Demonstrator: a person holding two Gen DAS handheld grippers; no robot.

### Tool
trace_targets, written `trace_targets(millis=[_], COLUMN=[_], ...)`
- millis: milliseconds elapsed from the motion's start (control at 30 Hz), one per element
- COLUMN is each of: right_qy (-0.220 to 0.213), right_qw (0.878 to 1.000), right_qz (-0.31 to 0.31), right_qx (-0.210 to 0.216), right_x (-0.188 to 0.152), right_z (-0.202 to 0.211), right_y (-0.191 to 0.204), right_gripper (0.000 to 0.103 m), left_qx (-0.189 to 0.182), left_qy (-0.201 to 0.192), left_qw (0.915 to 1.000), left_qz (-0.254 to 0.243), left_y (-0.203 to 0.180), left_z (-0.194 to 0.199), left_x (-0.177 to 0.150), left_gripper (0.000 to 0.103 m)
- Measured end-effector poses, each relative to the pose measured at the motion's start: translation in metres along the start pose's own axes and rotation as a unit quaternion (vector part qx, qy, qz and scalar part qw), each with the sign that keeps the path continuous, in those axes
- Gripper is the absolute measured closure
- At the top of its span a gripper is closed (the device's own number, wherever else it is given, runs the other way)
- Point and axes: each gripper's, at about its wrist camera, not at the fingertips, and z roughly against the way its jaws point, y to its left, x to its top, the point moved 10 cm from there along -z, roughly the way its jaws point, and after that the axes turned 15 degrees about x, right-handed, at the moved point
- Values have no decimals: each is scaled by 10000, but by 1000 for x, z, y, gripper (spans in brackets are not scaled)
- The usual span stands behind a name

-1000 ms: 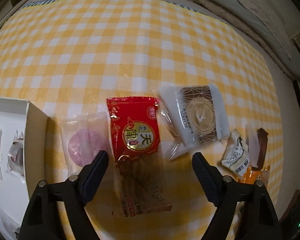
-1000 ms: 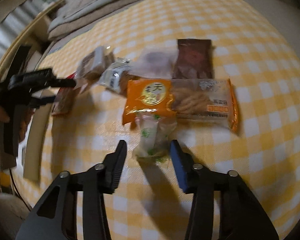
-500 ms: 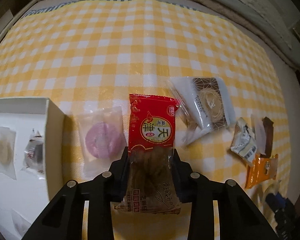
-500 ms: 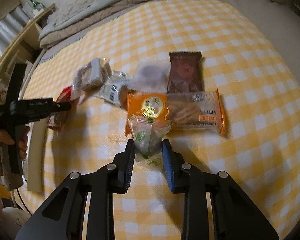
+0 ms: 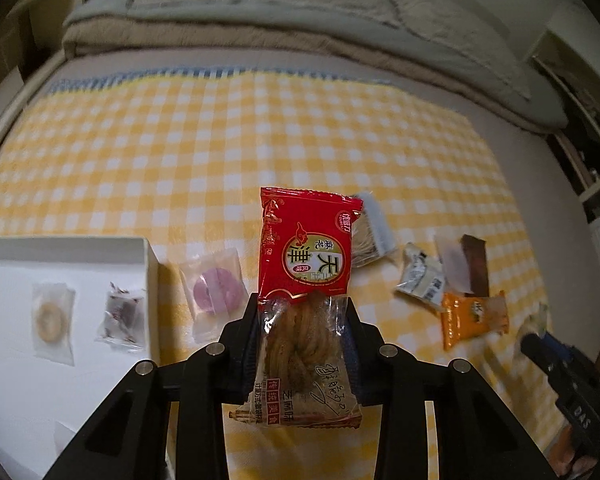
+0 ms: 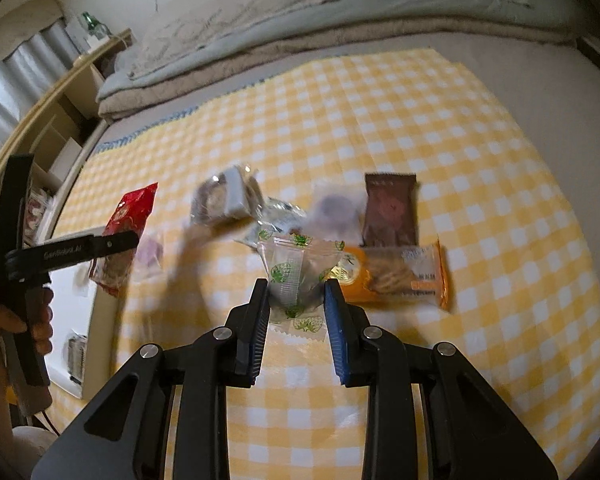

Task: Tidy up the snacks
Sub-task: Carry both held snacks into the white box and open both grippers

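Observation:
My left gripper (image 5: 303, 312) is shut on a red twisted-dough snack packet (image 5: 306, 256) and holds it lifted above the yellow checked cloth (image 5: 220, 152); the packet also shows in the right wrist view (image 6: 126, 224). My right gripper (image 6: 296, 296) is shut on a clear green-printed candy packet (image 6: 294, 276), raised off the cloth. A white box (image 5: 20, 352) at the left holds a ring biscuit (image 5: 49, 320) and a dark wrapped sweet (image 5: 120, 314).
On the cloth lie a purple round pastry (image 5: 216, 290), a grey mooncake pack (image 6: 224, 198), a white wrapped snack (image 5: 422, 282), a brown packet (image 6: 390, 210), an orange cracker packet (image 6: 396, 276) and a frosted purple pastry (image 6: 334, 216). Bedding (image 5: 300, 12) lies beyond the cloth.
Both grippers closed on their packets, then lifted them off the cloth. The left gripper rose with the red packet; the right rose with the candy packet.

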Motion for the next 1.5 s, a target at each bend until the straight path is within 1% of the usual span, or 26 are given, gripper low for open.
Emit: trace_targets(millis=[100, 233, 333, 500, 767, 1033, 1233, 1433, 1500], right_qy=[-103, -195, -268, -361, -410, -295, -107, 51, 111], right_qw=[9996, 9996, 9991, 9985, 9972, 9955, 9935, 9907, 9898], right_qz=[218, 179, 314, 388, 499, 630, 804, 976, 1002], right_qx=[-111, 24, 29, 166, 377, 639, 798, 950, 1008], right_x=[5, 9, 12, 14, 13, 6, -6, -17, -22], right_z=[6, 11, 15, 19, 15, -5, -26, -47, -55], right_y=[12, 27, 42, 68, 115, 169, 210, 248, 260], right_gripper=[75, 75, 75, 75, 75, 75, 75, 75, 75], left_qx=[-64, -168, -258, -273, -269, -169, 73, 311, 373], left_qy=[-232, -507, -702, -978, -1406, -1505, -1498, -1411, -1377], left_qw=[9997, 9985, 9971, 9948, 9897, 9882, 9880, 9885, 9887], left_qz=[-63, -116, -116, -85, 39, 227, 366, 449, 468], left_y=[3, 12, 22, 49, 107, 165, 221, 259, 265], left_z=[26, 57, 78, 107, 154, 180, 195, 201, 201], left_x=[-3, -10, -16, -27, -55, -86, -113, -132, -133], left_gripper=[68, 68, 68, 68, 68, 68, 68, 68, 68])
